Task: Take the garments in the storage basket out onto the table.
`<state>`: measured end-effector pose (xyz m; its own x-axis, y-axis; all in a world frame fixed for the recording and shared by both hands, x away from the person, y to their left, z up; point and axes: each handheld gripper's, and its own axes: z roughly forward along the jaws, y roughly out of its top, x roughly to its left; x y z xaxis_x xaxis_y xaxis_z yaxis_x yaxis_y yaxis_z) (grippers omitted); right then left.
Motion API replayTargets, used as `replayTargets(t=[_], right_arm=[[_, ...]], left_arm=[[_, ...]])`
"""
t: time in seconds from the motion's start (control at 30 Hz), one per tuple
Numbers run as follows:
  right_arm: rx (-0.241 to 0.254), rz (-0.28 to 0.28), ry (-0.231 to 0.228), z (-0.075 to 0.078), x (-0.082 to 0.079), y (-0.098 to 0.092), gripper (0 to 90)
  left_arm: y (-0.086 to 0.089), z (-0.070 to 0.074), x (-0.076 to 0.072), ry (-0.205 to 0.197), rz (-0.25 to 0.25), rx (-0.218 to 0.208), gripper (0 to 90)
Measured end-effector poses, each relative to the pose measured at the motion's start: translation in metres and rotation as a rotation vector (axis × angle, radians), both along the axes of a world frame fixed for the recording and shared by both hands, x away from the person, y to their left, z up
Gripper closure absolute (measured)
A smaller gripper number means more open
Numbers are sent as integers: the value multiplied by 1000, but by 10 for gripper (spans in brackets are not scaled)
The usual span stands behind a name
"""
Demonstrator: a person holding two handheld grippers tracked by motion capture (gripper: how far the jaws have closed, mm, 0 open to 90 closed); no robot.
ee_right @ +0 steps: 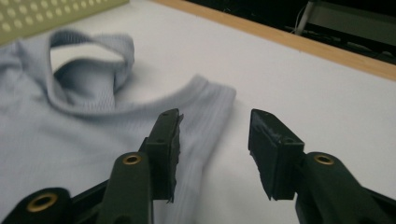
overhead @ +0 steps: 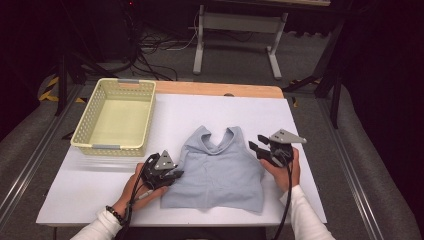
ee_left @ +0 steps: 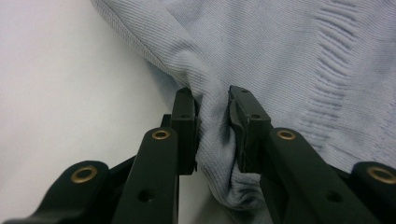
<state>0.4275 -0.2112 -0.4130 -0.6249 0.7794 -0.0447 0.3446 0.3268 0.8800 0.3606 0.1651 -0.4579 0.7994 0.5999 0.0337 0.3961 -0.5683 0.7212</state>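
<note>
The left gripper [overhead: 172, 176], low and left of centre in the high view, is clenched on a bunched fold at the side edge of the pale blue ribbed knit sleeveless top [overhead: 220, 170]. In the left gripper view its black pads pinch a raised ridge of cloth [ee_left: 212, 116], fine ribs running along the fold, with a rougher patch of pulled stitches at the upper right of that frame.

The right gripper [overhead: 257, 146], right of centre in the high view, stands released: its jaws are spread with nothing between them, hovering at the top's other side edge. The right gripper view shows the armhole hem [ee_right: 210, 100] under the left jaw and bare white surface under the right one, with a shoulder strap curling up at the upper left.

The top lies flat in the lower middle of the white-covered bench [overhead: 300, 125], whose wooden edge runs along the far side. A cream perforated plastic basket [overhead: 117, 117] sits at the upper left.
</note>
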Motion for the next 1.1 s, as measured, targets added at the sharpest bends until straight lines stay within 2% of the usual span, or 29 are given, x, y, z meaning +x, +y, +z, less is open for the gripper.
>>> replayTargets(t=[0.03,0.07,0.1,0.13,0.17,0.27,0.33,0.37,0.4,0.43,0.5,0.57,0.63,0.67,0.7,0.73,0.8,0.83,0.9,0.93,1.0,1.03,1.07,1.1], right_arm=[[7,8,19,1,16,10,506],[7,8,19,1,16,10,506],[6,7,25,0,24,15,494],[4,25,59,-4,38,24,464],[4,25,59,-4,38,24,464],[-43,28,94,-13,53,38,440],[-74,42,141,-21,61,44,411],[-96,46,181,-29,67,49,396],[-96,46,181,-29,67,49,396],[-137,48,224,-36,70,54,389],[-150,53,235,-39,71,55,395],[-120,53,251,-41,72,54,401],[-116,59,254,-41,73,53,424],[-116,59,254,-41,73,53,424],[-121,70,253,-41,72,55,482],[-121,70,253,-41,72,55,482],[-107,92,252,-41,73,54,599],[-107,92,252,-41,73,54,599],[-114,103,247,-39,72,55,740],[-114,103,247,-39,72,55,740],[-133,106,235,-38,71,53,796],[-121,104,239,-37,71,52,805],[-124,94,234,-36,71,50,818],[-124,94,234,-36,71,50,818]], left_arm=[[0,0,0,0,0,-2,733],[1,0,0,-1,1,-2,733],[1,-1,0,-3,3,-5,733],[1,-1,-1,-7,5,-7,733],[1,-1,-1,-11,5,-6,733],[0,-2,-2,-15,8,-6,733],[0,-1,-3,-19,8,2,732],[-1,-1,-3,-22,7,3,730],[-1,-1,-3,-23,5,7,730],[-1,0,-3,-23,7,6,727],[-1,0,-3,-25,8,9,725],[-1,1,-3,-30,5,17,716],[0,4,-2,-33,13,18,653],[0,7,-2,-35,16,6,653],[1,10,-2,-44,15,-6,617],[1,14,-3,-56,15,-14,617],[2,23,-4,-86,15,-25,536],[2,28,-4,-100,20,-37,536],[3,38,-5,-104,-12,-79,520],[3,43,-6,-117,-15,-82,520],[1,51,-6,-144,-2,-95,501],[-1,54,-4,-150,-2,-99,504],[-7,59,4,-177,10,-89,510],[-7,59,4,-177,10,-89,511]])
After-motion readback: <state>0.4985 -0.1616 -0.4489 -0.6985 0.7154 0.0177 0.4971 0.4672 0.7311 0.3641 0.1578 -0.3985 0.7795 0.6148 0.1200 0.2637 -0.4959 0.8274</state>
